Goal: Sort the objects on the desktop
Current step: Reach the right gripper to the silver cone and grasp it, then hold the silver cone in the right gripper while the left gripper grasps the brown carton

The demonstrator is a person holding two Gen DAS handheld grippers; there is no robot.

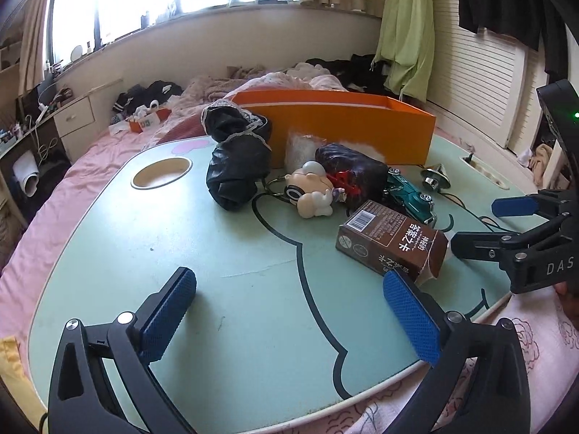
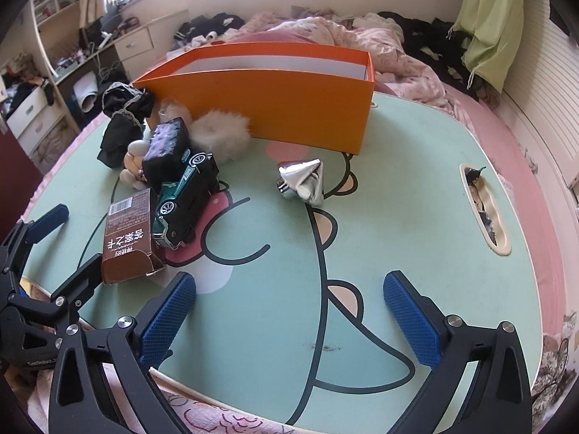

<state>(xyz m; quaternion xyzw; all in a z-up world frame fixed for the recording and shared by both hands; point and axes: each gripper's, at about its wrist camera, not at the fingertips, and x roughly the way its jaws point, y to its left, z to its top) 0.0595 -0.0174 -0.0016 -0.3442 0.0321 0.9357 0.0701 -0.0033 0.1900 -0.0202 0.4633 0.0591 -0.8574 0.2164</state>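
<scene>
On the mint cartoon table (image 1: pixel 173 253) an orange box (image 1: pixel 347 126) (image 2: pixel 267 108) stands at the back, open on top. In front of it is a cluster: black cloth (image 1: pixel 235 166), a small doll (image 1: pixel 311 191), a dark pouch (image 1: pixel 351 170), a green toy car (image 1: pixel 409 191) (image 2: pixel 181 188), a brown carton (image 1: pixel 391 242) (image 2: pixel 126 238) on its side and a silver cone (image 2: pixel 304 181). My left gripper (image 1: pixel 289 282) is open over bare table, its right pad beside the carton. My right gripper (image 2: pixel 289 282) is open and empty near the front edge.
A white fluffy ball (image 2: pixel 220 137) lies against the box. The table has a round cup hole (image 1: pixel 161 172) at the left and a long slot (image 2: pixel 485 209) at the right. Pink bedding (image 1: pixel 54 188) surrounds the table, with drawers (image 2: pixel 134 43) beyond.
</scene>
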